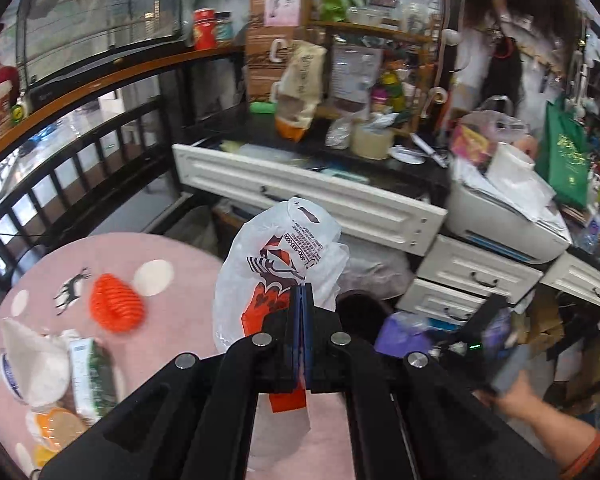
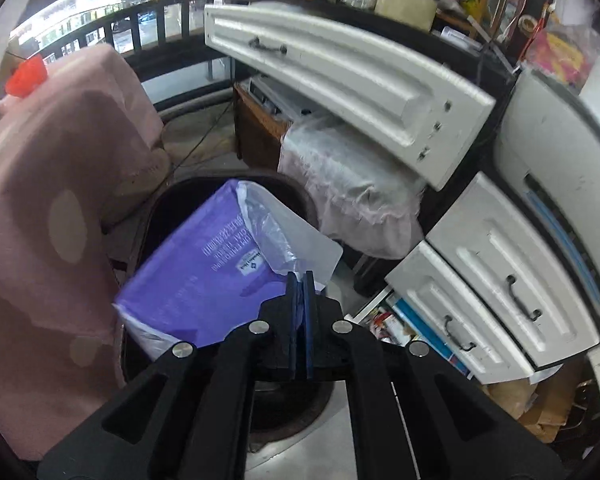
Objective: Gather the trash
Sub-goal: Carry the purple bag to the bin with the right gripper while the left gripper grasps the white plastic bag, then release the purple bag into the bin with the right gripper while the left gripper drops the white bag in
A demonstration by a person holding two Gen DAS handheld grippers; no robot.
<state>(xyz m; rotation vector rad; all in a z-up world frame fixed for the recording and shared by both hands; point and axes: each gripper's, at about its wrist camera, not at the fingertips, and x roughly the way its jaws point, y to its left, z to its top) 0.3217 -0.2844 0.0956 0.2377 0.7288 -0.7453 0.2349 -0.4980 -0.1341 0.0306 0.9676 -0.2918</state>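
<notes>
Left gripper [image 1: 302,300] is clamped tight on a white bag [image 1: 278,268] with red print, and the bag hangs free above the pink cloth [image 1: 172,248], clear of the litter. Right gripper [image 2: 300,286] is pinched shut on the corner of a purple pack [image 2: 204,268], which is tipped over the mouth of the black bin [image 2: 156,208] on the floor beside the cloth's drop.

Out on the cloth, toward its left edge, more waits: an orange coil [image 1: 116,304], a white tub [image 1: 32,364], a green-and-white carton [image 1: 90,376], all lying apart from the bag.

Beyond that, the white drawers [image 2: 496,272] and an open drawer front [image 1: 300,196] jut out over the bin's far side, with a printer [image 1: 508,220] above.

My read: this is the drop-off step. The purple pack looks nearly placed, so the right hand needs to open and let it fall inside the rim. Then the white bag should follow it across to the bin, keeping under that overhanging drawer.
</notes>
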